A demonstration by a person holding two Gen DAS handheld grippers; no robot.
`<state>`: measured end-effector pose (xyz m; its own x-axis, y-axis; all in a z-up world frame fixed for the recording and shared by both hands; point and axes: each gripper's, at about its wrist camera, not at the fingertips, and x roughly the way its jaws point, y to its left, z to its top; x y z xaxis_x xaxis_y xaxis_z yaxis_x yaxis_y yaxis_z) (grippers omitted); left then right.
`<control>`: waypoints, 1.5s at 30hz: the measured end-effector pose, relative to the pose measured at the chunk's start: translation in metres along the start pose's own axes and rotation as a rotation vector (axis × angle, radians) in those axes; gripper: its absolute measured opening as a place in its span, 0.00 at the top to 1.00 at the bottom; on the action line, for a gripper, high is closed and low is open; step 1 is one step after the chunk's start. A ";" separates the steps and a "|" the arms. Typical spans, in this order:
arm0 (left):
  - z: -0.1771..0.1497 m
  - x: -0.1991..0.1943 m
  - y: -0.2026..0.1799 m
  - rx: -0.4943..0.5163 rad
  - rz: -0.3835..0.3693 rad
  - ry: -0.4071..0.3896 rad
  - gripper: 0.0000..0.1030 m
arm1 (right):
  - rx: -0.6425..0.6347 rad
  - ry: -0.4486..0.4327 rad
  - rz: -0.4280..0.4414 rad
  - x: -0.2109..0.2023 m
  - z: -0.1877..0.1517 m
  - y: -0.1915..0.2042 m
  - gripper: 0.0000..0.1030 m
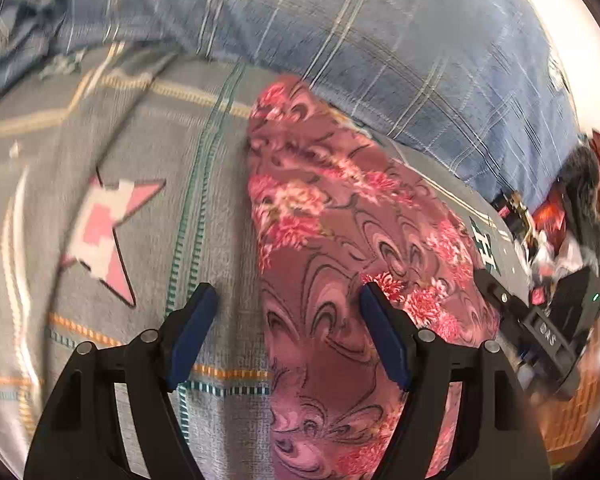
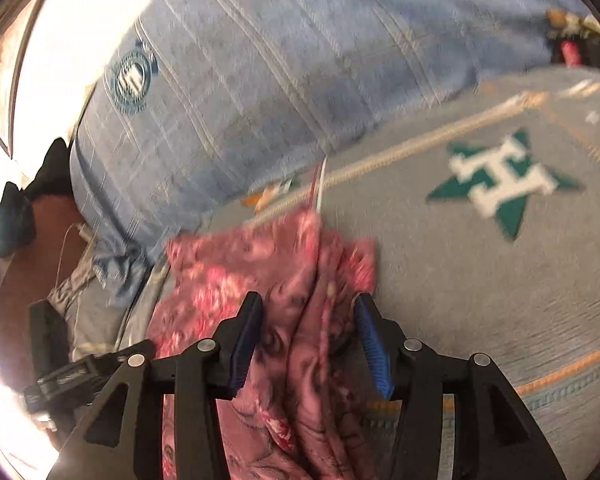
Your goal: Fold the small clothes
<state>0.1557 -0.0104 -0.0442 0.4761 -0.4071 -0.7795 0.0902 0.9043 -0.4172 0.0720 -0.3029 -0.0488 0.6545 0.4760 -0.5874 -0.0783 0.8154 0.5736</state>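
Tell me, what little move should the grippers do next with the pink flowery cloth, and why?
Probably close the right gripper on the bunched pink floral cloth lying between its open jaws. The left gripper is also open, straddling the cloth's edge on the grey star-patterned blanket.

Floral garment near end cut off beneath right gripper; whole right view motion-blurred, cloth folds unreadable.
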 end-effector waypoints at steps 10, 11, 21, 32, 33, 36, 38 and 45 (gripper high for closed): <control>0.006 0.010 -0.008 0.060 0.110 -0.040 0.22 | -0.097 -0.020 -0.109 0.023 0.015 0.011 0.90; 0.008 0.011 -0.007 0.061 0.114 -0.046 0.22 | -0.054 -0.003 -0.084 0.028 0.013 0.000 0.89; -0.012 0.000 -0.039 0.184 0.151 -0.037 0.22 | -0.321 -0.022 -0.120 0.002 -0.010 0.048 0.78; -0.016 0.003 -0.036 0.176 0.172 -0.041 0.20 | -0.343 -0.033 -0.127 -0.014 -0.022 0.054 0.74; -0.017 0.003 -0.037 0.182 0.178 -0.043 0.20 | -0.348 -0.009 -0.142 -0.011 -0.028 0.050 0.74; -0.019 0.002 -0.040 0.200 0.197 -0.060 0.20 | -0.283 0.003 -0.125 -0.007 -0.027 0.038 0.66; -0.021 -0.001 -0.042 0.209 0.206 -0.064 0.20 | -0.262 0.013 -0.131 -0.013 -0.024 0.039 0.66; -0.032 -0.040 -0.037 0.310 0.058 -0.014 0.21 | -0.257 0.059 -0.080 -0.052 -0.028 0.042 0.57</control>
<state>0.1050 -0.0313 -0.0125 0.4997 -0.3540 -0.7905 0.3238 0.9229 -0.2086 0.0141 -0.2837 -0.0100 0.6221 0.4189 -0.6614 -0.2214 0.9045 0.3646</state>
